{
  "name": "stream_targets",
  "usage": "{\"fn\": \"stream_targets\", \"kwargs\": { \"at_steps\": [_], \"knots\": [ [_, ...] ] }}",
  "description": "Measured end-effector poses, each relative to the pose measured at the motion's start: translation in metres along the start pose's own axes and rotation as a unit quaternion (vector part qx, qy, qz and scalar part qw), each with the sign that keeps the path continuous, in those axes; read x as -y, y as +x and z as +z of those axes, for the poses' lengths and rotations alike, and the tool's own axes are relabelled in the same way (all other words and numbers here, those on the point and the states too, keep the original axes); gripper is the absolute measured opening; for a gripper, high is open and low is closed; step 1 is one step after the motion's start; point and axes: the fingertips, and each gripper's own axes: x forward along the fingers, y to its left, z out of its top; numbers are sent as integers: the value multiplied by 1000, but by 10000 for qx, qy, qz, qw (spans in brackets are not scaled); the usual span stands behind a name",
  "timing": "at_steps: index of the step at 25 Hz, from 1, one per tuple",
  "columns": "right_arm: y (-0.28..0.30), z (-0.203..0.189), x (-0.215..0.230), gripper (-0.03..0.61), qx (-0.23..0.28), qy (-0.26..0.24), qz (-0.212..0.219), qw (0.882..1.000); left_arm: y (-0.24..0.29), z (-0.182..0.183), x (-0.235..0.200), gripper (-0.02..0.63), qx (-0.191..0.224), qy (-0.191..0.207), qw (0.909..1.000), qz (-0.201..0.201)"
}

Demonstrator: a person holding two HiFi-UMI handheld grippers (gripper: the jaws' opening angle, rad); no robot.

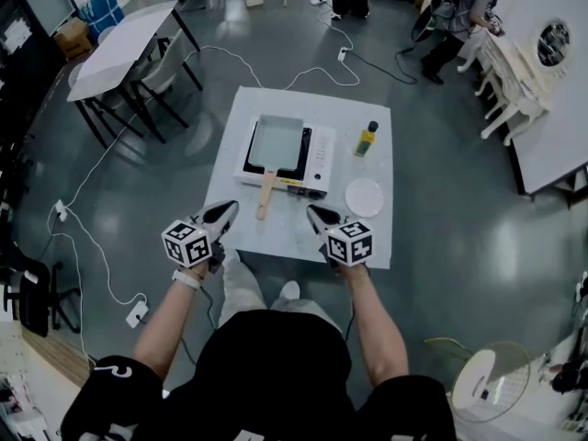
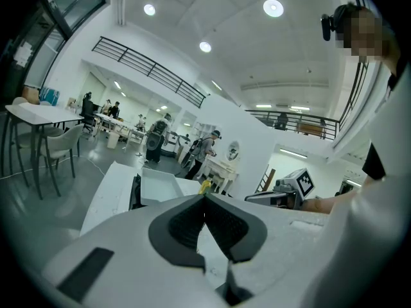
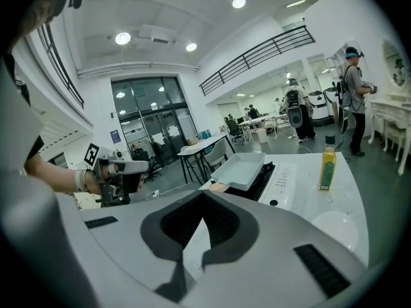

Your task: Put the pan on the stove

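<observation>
A grey rectangular pan [image 1: 277, 143] rests on the black top of the white stove [image 1: 320, 162] in the middle of the white table [image 1: 377, 237]. Its wooden handle [image 1: 265, 196] points toward me. Both grippers hover over the table's near edge, apart from the pan. My left gripper [image 1: 227, 209] is shut and empty, just left of the handle's end. My right gripper [image 1: 316, 213] is also shut and empty, to the handle's right. The left gripper view shows the pan [image 2: 158, 186] ahead of the closed jaws [image 2: 205, 198]. The right gripper view shows the pan [image 3: 243, 169] and stove [image 3: 284, 177] beyond its closed jaws [image 3: 204, 195].
A yellow oil bottle [image 1: 367, 139] stands right of the stove and a white plate [image 1: 365, 197] lies near the front right. Cables [image 1: 87, 246] run across the floor. A table with chairs [image 1: 129, 49] is at the far left, a person [image 1: 464, 12] at the far right, and a fan [image 1: 491, 384] at the near right.
</observation>
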Motion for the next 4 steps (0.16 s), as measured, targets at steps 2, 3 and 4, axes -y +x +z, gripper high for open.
{"fn": "stream_targets", "kwargs": {
  "at_steps": [2, 3, 4],
  "knots": [
    [-1, 0, -2, -3, -15, 0, 4, 10000, -1, -1, 0, -2, -3, 3, 10000, 9],
    [-1, 0, -2, -3, -20, 0, 5, 10000, -1, -1, 0, -2, -5, 3, 10000, 13],
    [-1, 0, -3, -3, -24, 1, 7, 10000, -2, -1, 0, -2, -6, 2, 10000, 17]
  ]
}}
